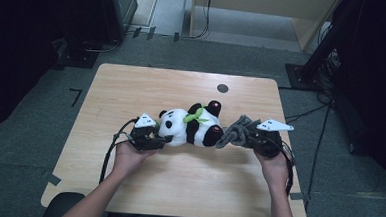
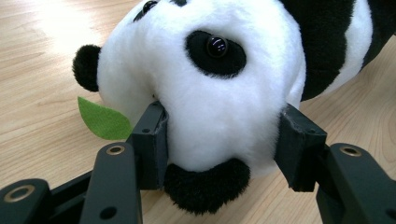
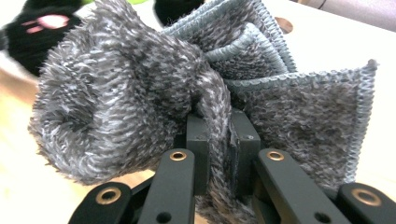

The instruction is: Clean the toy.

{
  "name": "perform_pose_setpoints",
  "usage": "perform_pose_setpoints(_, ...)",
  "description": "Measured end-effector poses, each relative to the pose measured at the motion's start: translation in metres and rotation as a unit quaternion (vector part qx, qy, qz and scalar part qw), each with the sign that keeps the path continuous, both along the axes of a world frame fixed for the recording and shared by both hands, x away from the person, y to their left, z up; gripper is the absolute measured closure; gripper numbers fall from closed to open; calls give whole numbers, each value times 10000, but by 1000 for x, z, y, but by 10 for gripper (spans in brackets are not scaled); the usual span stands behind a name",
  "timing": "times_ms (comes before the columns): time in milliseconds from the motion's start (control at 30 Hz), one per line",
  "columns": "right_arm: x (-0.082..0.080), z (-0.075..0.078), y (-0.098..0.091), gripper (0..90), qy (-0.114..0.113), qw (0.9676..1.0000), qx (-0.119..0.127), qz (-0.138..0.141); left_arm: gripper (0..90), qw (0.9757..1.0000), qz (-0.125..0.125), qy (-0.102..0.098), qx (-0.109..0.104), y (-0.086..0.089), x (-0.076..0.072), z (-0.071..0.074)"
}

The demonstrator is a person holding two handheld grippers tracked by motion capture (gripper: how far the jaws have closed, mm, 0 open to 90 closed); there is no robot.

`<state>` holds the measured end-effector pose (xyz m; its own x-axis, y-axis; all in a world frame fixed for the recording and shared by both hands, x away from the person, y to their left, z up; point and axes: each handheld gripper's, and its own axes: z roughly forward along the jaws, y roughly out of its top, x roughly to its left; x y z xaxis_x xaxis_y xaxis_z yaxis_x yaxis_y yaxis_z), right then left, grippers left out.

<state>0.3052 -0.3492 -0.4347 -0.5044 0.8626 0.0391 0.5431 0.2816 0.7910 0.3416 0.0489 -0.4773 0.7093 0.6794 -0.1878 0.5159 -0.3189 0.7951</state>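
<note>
- The panda (image 1: 190,126) is found lying on its side at the middle of the surface (image 1: 132,85), long axis left to right, head to the left, feet to the right.
- The left hand-held gripper (image 2: 219,135) is clamped on the head, jaws part open.
- The right hand-held gripper (image 3: 219,135) is pinched tight on the cloth (image 3: 140,88), which is seen against the feet.
- Both are judged soft, light and yielding; a deep grip on the bulk is advised.

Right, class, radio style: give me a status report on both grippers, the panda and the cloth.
Left gripper clamped on panda head. Right gripper shut on grey cloth, at panda's rear end. Table, nothing in the way.
</note>
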Motion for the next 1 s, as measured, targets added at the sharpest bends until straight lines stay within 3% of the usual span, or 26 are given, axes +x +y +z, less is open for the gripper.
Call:
perform_pose_setpoints(233, 20, -5, -12, 828, 46, 9996, 136, -224, 435, 10000, 36, -29, -10, -1, -1, -1)
perform_pose_setpoints(633, 52, -16, -22, 829, 140, 9988, 130, -450, 430, 9999, 95, -75, -78, -1, -3, -3)
perform_pose_setpoints(900, 76, -31, -29, 828, 346, 9970, 206, -661, 428, 9999, 104, -97, -85, -1, -4, -3)
perform_pose_setpoints(1000, 86, -42, -30, 826, 548, 9957, 180, -732, 426, 9999, 103, -96, -87, -1, -4, -3)
